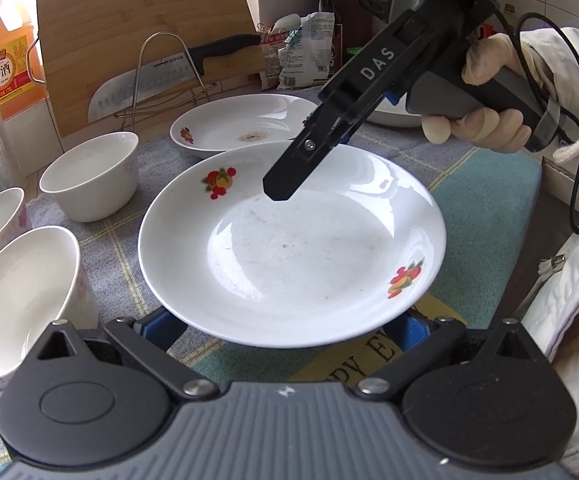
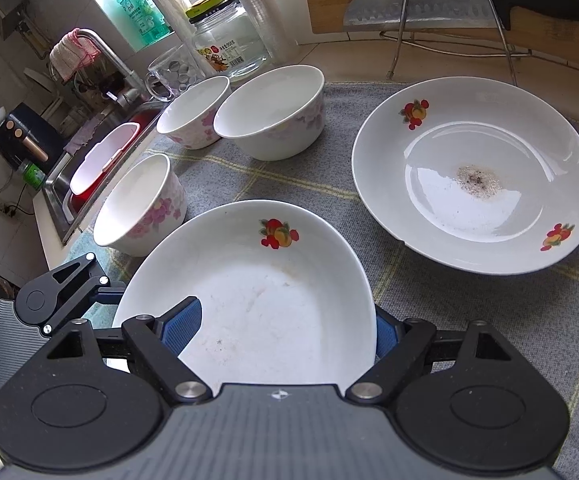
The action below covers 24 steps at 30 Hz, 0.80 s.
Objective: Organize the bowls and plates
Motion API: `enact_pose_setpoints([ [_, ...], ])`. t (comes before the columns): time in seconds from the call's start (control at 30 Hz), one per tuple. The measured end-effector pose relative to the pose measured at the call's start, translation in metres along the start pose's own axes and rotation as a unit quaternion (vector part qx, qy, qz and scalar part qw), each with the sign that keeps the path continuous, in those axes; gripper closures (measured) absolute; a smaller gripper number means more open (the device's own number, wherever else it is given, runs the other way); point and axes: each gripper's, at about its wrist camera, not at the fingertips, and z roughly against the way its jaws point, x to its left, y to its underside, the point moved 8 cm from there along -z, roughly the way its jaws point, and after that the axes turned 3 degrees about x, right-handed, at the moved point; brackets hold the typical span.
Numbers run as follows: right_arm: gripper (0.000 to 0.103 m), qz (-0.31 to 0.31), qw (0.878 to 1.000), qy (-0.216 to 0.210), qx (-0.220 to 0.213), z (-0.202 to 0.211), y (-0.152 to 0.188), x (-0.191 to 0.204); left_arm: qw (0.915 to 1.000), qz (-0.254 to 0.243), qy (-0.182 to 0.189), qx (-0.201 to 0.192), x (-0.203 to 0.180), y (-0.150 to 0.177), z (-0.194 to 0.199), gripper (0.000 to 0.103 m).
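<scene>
A white plate with fruit decals (image 1: 289,248) (image 2: 273,304) hangs tilted above the grey cloth. My right gripper (image 2: 281,332) is rolled. Its left pad lies on the plate's inner face and its right pad sits under the rim, so it is shut on the plate. In the left wrist view its upper finger (image 1: 289,176) rests over the far rim. My left gripper (image 1: 283,324) has its jaws spread wide. Its fingertips are hidden under the near rim, so contact is unclear. A second, stained plate (image 1: 241,124) (image 2: 473,172) lies on the cloth. Three white bowls (image 2: 269,112) (image 2: 193,112) (image 2: 137,200) stand to the left.
A knife on a wire rack (image 2: 417,8) leans on a cutting board (image 1: 129,40) at the back. Bottles (image 1: 5,52), a glass jar (image 2: 229,40) and a mug (image 2: 173,76) stand behind the bowls. A sink (image 2: 97,168) lies left. A gloved hand (image 1: 485,128) holds the right gripper.
</scene>
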Motion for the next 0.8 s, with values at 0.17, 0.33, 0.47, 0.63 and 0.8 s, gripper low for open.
enact_pose_setpoints([
  [0.17, 0.014, -0.006, 1.000, 0.003, -0.008, 0.012, 0.004, -0.007, 0.9999, -0.010, 0.006, -0.002, -0.009, -0.011, -0.002, 0.001],
  [0.33, 0.014, -0.017, 1.000, 0.005, -0.018, 0.027, 0.009, -0.018, 0.9997, -0.021, 0.011, -0.004, -0.019, -0.020, -0.004, 0.001],
  [0.47, 0.014, -0.023, 0.999, 0.009, -0.024, 0.037, 0.012, -0.027, 0.9995, -0.026, 0.018, -0.005, -0.027, -0.029, -0.007, 0.001],
  [0.63, 0.014, -0.029, 0.999, 0.014, -0.031, 0.052, 0.016, -0.039, 0.9990, -0.036, 0.027, -0.006, -0.037, -0.042, -0.015, 0.001],
  [0.8, 0.014, -0.042, 0.998, 0.021, -0.043, 0.066, 0.021, -0.055, 0.9980, -0.050, 0.037, -0.009, -0.049, -0.056, -0.022, 0.001],
])
